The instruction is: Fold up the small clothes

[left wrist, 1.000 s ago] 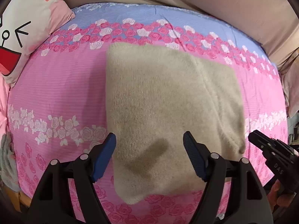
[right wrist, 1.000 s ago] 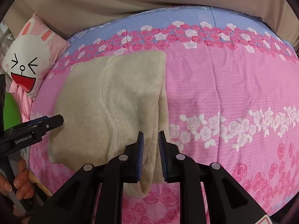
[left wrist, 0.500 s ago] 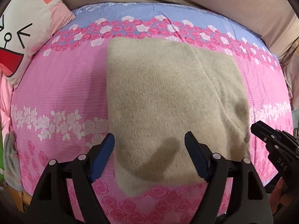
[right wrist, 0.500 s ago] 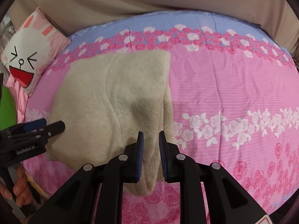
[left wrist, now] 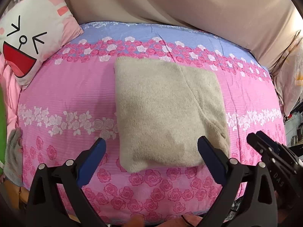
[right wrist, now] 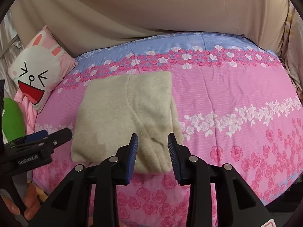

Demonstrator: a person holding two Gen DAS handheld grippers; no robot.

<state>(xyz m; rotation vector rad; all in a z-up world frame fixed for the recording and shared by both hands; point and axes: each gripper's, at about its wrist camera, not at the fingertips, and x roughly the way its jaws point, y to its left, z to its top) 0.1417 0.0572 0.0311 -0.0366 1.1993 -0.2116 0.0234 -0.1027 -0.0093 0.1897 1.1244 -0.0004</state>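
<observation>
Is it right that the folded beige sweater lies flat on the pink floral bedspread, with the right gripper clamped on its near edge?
Not quite. The folded beige sweater does lie flat on the pink floral bedspread, but the right gripper is not clamped on it: the right wrist view shows its jaws, which have just been opening, apart above the near edge, pads pressing nothing.

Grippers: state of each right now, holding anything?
Left gripper: wide open, jaws just opened further, empty above the folded sweater.
Right gripper: open, jaws just opened, nothing held.
</observation>
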